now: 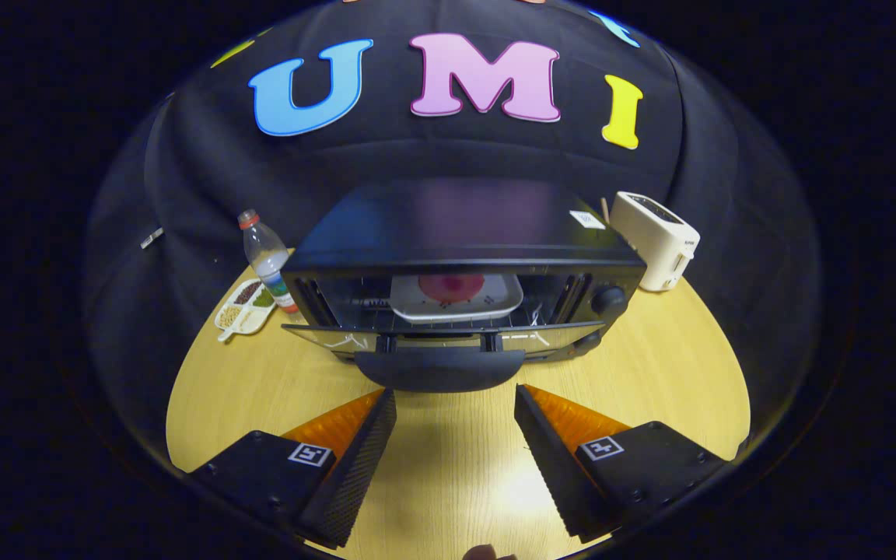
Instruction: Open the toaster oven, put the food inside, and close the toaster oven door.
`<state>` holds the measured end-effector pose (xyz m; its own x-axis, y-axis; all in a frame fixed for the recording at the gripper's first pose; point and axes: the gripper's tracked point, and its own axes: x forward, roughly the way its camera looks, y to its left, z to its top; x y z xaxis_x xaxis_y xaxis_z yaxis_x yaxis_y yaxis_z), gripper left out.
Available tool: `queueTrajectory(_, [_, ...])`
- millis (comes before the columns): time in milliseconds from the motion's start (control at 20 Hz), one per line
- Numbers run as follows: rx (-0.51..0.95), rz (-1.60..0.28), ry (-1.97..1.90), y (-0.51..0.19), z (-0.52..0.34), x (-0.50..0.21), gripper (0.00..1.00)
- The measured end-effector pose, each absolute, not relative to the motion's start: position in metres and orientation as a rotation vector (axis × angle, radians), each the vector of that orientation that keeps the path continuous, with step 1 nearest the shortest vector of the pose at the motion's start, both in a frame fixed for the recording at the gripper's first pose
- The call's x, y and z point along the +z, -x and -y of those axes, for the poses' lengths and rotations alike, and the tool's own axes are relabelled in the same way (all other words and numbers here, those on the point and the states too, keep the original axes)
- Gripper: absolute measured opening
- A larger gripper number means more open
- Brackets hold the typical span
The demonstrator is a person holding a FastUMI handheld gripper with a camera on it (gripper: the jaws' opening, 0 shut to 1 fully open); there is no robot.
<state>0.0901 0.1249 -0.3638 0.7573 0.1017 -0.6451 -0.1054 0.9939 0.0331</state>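
Gripper (456, 404) over a light wooden table (666, 365), its fingers spread wide and holding nothing; bare tabletop lies between them. Just ahead of the fingertips stands the oven (463, 257), a dark box with its door (448, 342) dropped open toward the gripper. The door's broad dark handle (440, 369) sits just beyond the fingertips, apart from both. Inside, on the wire rack, rests a pale squarish plate (456, 299) carrying the food (452, 286), a round reddish piece. Two dark knobs (607, 299) stand one above the other at the oven's right front. A small white label (586, 219) lies on the oven's top at its right rear; its print is too small to read. Left of the oven stands a clear bottle (265, 260) with an orange-red cap and a coloured wrapper, writing illegible. Just beside the bottle, nearer the table's edge, lies a white divided tray (244, 307) with dark, green and tan contents. Right of the oven, behind its corner, stands a cream toaster (658, 237); a dark mark on its side cannot be read. Each finger mount bears a square black-and-white marker (309, 454).
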Motion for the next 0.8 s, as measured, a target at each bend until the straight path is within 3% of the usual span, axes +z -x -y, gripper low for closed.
queueTrajectory(800, [0.167,-0.314,-0.02,-0.02,-0.074,-0.115,0.99])
